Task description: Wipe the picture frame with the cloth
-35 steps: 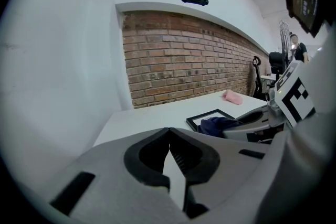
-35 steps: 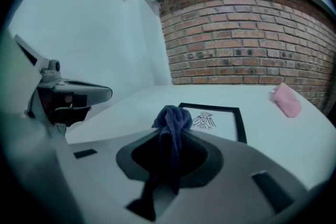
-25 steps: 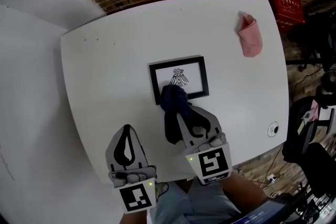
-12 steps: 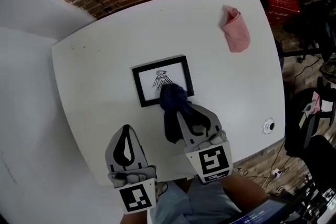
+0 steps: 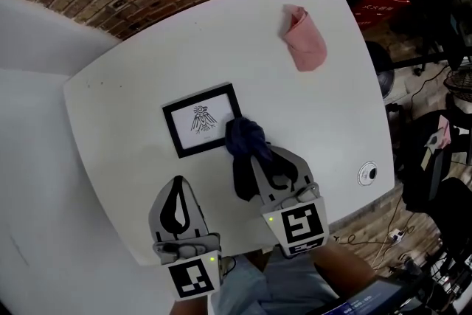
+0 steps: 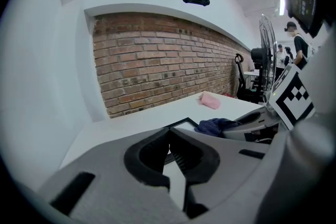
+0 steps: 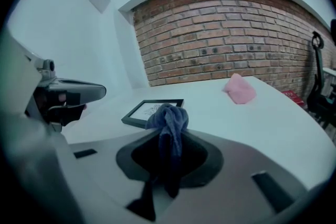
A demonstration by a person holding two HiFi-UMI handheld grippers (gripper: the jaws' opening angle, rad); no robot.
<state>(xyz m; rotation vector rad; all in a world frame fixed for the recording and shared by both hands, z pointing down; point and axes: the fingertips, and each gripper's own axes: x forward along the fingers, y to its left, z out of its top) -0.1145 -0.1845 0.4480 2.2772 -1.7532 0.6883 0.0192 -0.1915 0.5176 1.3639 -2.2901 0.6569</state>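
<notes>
- Now that the dark blue cloth [image 5: 245, 138], clenched by the right gripper [image 5: 254, 153], has reached the right edge of the black picture frame [image 5: 200, 121], one pass seems done.
- Idle, the left gripper [image 5: 177, 187] has its jaws closed, empty.

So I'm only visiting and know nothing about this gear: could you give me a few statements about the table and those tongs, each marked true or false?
1. The right tongs are shut on a dark blue cloth. True.
2. The left tongs grip the picture frame. False: they are shut on nothing and sit short of the frame.
3. The picture frame stands upright. False: it lies flat on the white table.
4. A pink cloth lies on the table, apart from the frame. True.
</notes>
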